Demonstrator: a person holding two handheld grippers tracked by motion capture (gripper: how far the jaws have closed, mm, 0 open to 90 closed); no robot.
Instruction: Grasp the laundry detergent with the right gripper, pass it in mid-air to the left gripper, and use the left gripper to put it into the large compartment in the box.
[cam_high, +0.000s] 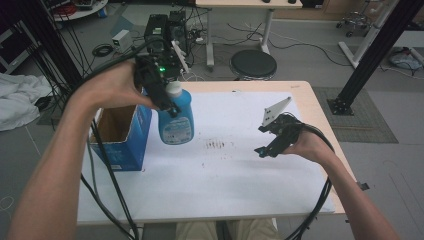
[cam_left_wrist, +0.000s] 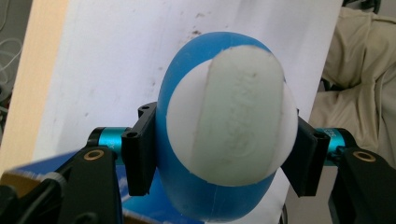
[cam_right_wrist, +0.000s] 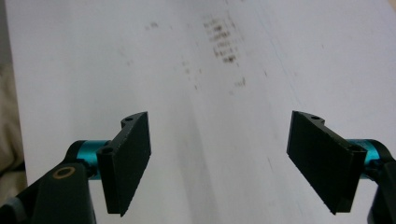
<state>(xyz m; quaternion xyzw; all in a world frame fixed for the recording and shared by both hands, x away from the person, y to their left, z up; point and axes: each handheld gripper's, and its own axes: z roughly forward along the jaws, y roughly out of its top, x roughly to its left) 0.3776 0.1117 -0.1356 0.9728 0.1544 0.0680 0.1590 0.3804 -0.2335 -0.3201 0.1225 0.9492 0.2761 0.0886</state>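
The left hand-held gripper (cam_high: 172, 107) is clamped on a blue bottle (cam_high: 176, 120) with a white cap (cam_high: 173, 88), its jaws pressing the bottle's upper part from either side just below the cap; the bottle hangs upright in that grip, clear of the white sheet (cam_high: 220, 175) that covers the bench (cam_high: 320, 115), and just beside an open blue cardboard box (cam_high: 122, 132) standing at the bench's left edge; in the left gripper view the camera looks straight down on the cap (cam_left_wrist: 232, 119), the blue body (cam_left_wrist: 205, 200) bulging out beneath it, with one black pad pressed flat to each flank and the sheet (cam_left_wrist: 116, 70) far below; the right hand-held gripper (cam_high: 265, 140) is well apart from the bottle, over the right half of the sheet, held low in the person's right hand (cam_high: 307, 145) with its grey three-cornered plate (cam_high: 275, 111) tipped upward; its jaws stand wide apart and have nothing between them, and in the right gripper view they frame bare white sheet (cam_right_wrist: 219, 154) marked with a cluster of small dark smudges (cam_right_wrist: 222, 46); the same smudges (cam_high: 216, 145) lie on the sheet between the two grippers in the high view.
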